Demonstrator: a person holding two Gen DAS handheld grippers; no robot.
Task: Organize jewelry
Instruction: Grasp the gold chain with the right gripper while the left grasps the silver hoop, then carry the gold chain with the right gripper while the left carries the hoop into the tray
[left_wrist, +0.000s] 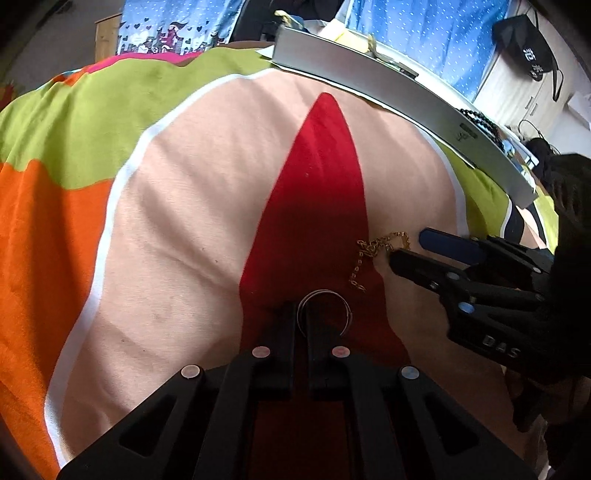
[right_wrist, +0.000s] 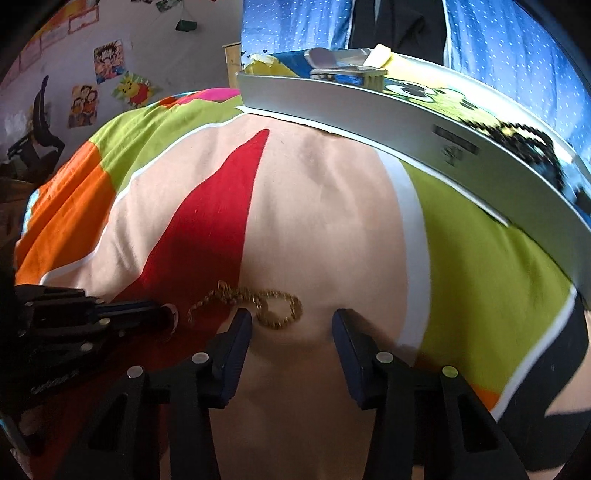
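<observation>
Right now your right gripper (right_wrist: 291, 325) is the one that matters: its jaws stand wide apart and hold nothing, and the gold chain (right_wrist: 255, 304) lies on the bedspread (right_wrist: 325, 206) just ahead of the fingers, off toward the left one rather than centred in the gap. The chain's closed loop sits nearest that left finger, and its loose tail runs away to the left across the red patch, so its long axis lies crosswise to your fingers. Your left gripper (left_wrist: 302, 321) is nearly closed on the rim of the silver ring (left_wrist: 325, 312), which rests low on the red patch, just beside the chain's tail. From the left camera, the right gripper's tips sit at the chain's far end. Judging by this, you would need to shift left a little before closing. The grey tray (right_wrist: 369, 118) lies well beyond.
</observation>
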